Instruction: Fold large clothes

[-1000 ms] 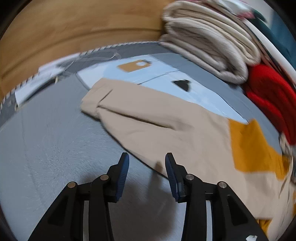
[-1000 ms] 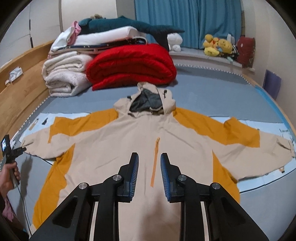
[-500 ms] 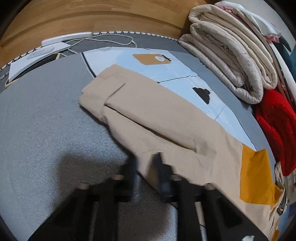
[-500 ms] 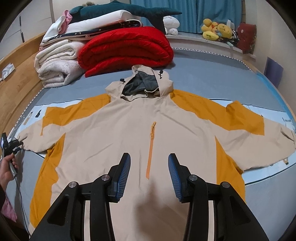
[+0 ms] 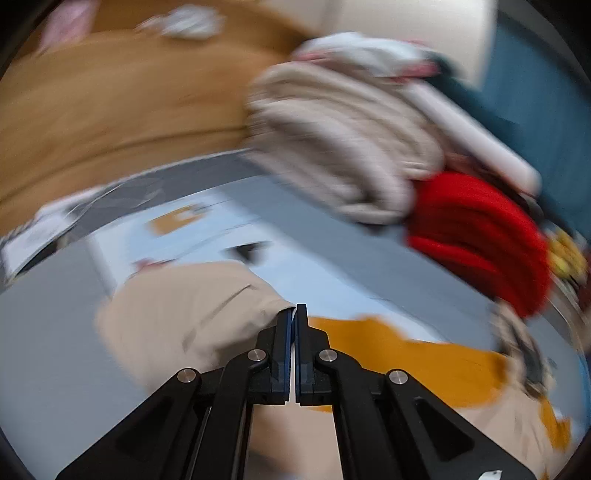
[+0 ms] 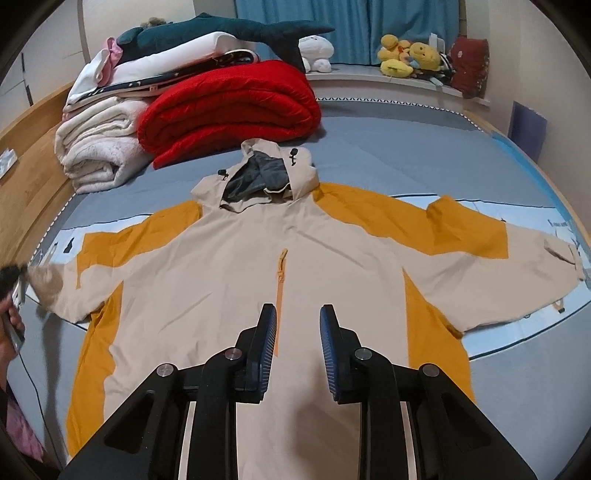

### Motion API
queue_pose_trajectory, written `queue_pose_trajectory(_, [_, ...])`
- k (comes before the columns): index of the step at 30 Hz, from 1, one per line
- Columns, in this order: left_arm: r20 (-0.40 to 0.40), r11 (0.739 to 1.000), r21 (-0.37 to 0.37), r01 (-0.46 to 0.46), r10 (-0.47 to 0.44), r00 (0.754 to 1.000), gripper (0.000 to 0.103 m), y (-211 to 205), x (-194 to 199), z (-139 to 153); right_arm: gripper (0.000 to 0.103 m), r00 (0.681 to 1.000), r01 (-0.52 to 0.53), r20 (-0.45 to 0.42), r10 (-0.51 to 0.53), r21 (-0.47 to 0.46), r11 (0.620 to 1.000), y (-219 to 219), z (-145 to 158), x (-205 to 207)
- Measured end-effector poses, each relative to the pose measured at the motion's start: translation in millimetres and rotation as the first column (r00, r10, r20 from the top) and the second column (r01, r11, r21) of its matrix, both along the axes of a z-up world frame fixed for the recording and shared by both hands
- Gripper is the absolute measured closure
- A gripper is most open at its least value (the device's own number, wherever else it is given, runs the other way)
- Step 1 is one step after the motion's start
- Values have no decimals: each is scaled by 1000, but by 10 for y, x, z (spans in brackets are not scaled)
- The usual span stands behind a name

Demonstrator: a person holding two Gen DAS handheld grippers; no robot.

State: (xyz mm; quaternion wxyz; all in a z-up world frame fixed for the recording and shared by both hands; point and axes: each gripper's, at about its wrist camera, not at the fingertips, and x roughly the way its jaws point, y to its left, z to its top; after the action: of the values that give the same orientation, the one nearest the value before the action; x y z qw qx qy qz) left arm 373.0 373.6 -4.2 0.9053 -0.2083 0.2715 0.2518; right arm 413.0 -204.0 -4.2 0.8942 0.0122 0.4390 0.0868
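Observation:
A large beige and orange hooded jacket (image 6: 295, 266) lies spread face up on the grey-blue bed, sleeves out to both sides. My left gripper (image 5: 296, 314) is shut on the beige cuff end of the jacket's left sleeve (image 5: 192, 314) and has it raised off the bed; this view is blurred by motion. In the right wrist view the same sleeve end (image 6: 44, 284) is blurred at the far left. My right gripper (image 6: 298, 325) is open and empty above the jacket's lower front, beside the orange zip (image 6: 281, 273).
A folded red blanket (image 6: 229, 110), cream blankets (image 6: 99, 151) and a shark plush (image 6: 221, 33) are stacked at the head of the bed. A wooden bed frame (image 6: 26, 177) runs along the left. Plush toys (image 6: 410, 55) sit on the far sill.
My left gripper has closed on the left sleeve's end and lifted it, swinging right. My right gripper opened about half a second ago and has moved slightly closer over the jacket front.

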Motion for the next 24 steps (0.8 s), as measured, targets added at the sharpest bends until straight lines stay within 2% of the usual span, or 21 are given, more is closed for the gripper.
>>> queue_pose_trajectory(2, [27,991,31,127,-127,991,103,-563,147,223,78,1000,0,6,0,-4,1000,-43,33,-29])
queue_pose_trajectory(3, [39,975,43,217,-219,975,103,-963,232,341,78,1000,1,7,-1,-2,1000,-72,47,-46])
queue_pose_trajectory(6, [46,919,45,392,-394,918,103,-1789,351,488,78,1000,24,5,-24,9,1000,-182,89,-85])
queue_pose_trajectory(7, [39,873,25,486,-487,873,103,-2182,391,491,78,999,31,5,-31,13,999,-223,98,-96])
queue_pose_trajectory(9, [15,805,2,593,-593,805,103,-2651,415,445,78,999,45,8,-46,20,999,-303,125,-134])
queue_pose_trajectory(11, [-66,702,-44,711,-712,699,98,-3158,445,241,77,998,65,1,-65,37,997,-395,139,-176])
queue_pose_trajectory(13, [-145,658,-91,748,-752,643,92,-3361,471,61,77,996,88,-17,-88,59,994,-480,140,-218])
queue_pose_trajectory(15, [-176,681,-110,724,-731,660,91,-3362,485,24,77,993,115,-46,-112,79,990,-583,124,-273])
queue_pose_trajectory(16, [-169,707,-145,692,-707,687,90,-3245,498,66,76,991,126,-60,-121,97,987,-631,124,-304])
queue_pose_trajectory(18, [-137,737,-190,648,-674,726,89,-3066,458,190,76,988,144,-69,-136,118,982,-715,141,-353])
queue_pose_trajectory(21, [-98,826,-207,524,-550,829,89,-2746,207,575,76,985,166,-64,-158,155,974,-812,224,-427])
queue_pose_trajectory(23, [-95,863,-237,446,-478,873,89,-2613,-10,707,77,985,170,-55,-162,179,969,-827,303,-456])
queue_pose_trajectory(24, [-91,869,-261,421,-456,885,89,-2578,-94,728,78,986,168,-42,-163,190,967,-813,349,-466])
